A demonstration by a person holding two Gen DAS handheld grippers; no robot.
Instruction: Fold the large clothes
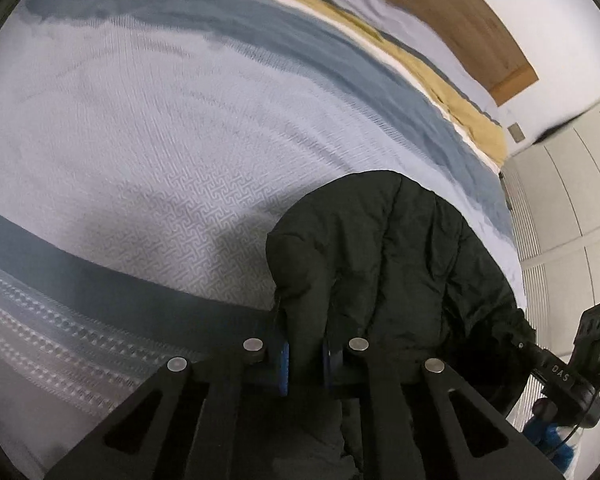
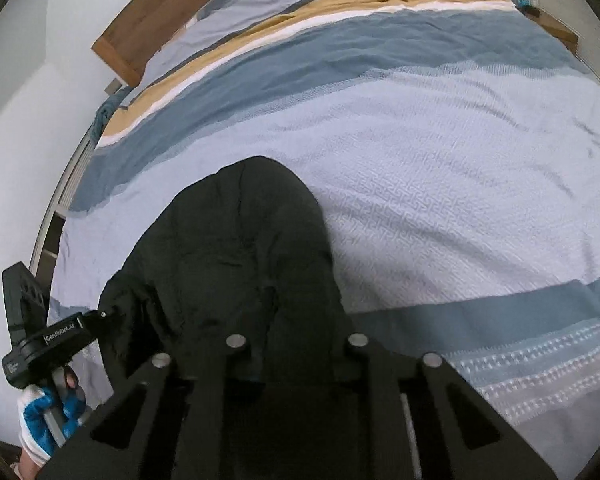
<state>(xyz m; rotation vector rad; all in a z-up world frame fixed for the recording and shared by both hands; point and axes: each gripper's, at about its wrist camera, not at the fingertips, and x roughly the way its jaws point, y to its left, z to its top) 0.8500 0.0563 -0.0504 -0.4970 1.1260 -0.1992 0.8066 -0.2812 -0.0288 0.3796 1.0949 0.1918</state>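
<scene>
A black puffer jacket (image 1: 400, 256) hangs between both grippers above a bed. My left gripper (image 1: 305, 360) is shut on a fold of the jacket, with its blue pads (image 1: 284, 368) pressed on either side of the cloth. The right gripper shows at the right edge of the left wrist view (image 1: 520, 346), clamped on the jacket's far edge. In the right wrist view the jacket (image 2: 240, 256) drapes over my right gripper (image 2: 296, 356) and hides its fingertips. The left gripper (image 2: 96, 316) shows there at the left, held by a gloved hand (image 2: 48, 416), gripping the jacket's edge.
The bed carries a patterned spread (image 1: 140, 128) in pale blue, grey-blue, white and mustard stripes (image 2: 340, 8). A wooden headboard (image 1: 460, 12) stands at the far end. White walls and panelled doors (image 1: 572, 200) flank the bed.
</scene>
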